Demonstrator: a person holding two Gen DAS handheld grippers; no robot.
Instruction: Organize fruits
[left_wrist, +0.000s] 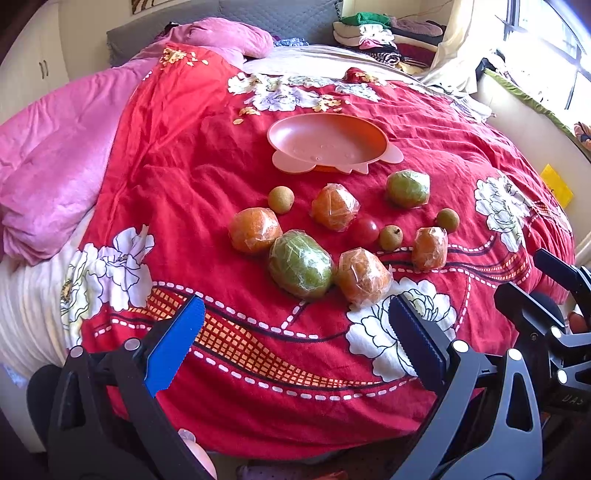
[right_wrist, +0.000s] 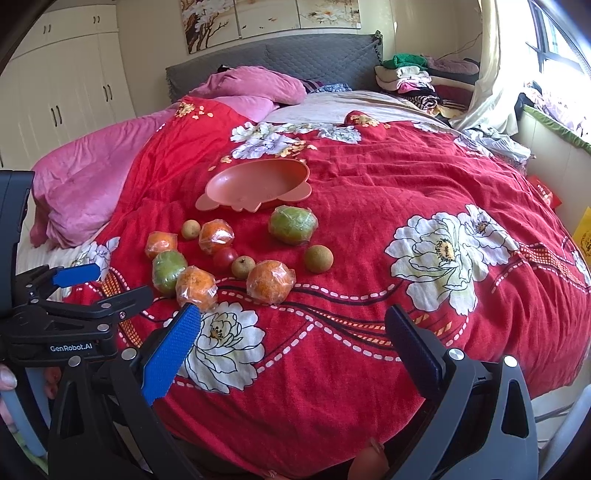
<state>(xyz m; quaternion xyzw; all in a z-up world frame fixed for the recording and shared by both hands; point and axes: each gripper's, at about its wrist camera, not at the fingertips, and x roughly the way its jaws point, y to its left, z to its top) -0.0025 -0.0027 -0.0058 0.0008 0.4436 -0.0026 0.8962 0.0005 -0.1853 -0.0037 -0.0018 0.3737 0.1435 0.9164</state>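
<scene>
Ten fruits lie loose on the red floral bedspread, none yet in the orange plastic dish, which sits empty just above the group at the centre of the left wrist view. The cluster comprises four film-wrapped oranges, e.g. and; two film-wrapped green citrus fruits, the larger at lower centre and the smaller nearest the dish; one cherry tomato; and three small brown longan-like fruits, e.g.. The large green fruit appears to touch the oranges on either side of it; the rest lie apart.

The left gripper hangs at the near edge of the bed, below the fruit, its jaws spread wide and holding nothing. The right gripper is likewise wide and empty, set lower right of the cluster in its own view, with the left tool visible at the left edge of that frame.

The step in hand appears to be the opening approach: nothing is grasped and sorting has not begun. The next move likely calls for advancing one gripper to a near fruit, such as the wrapped orange just above the right gripper's blue pad, closing gently since the film may be slippery and the bedding soft, then carrying it to the dish.
</scene>
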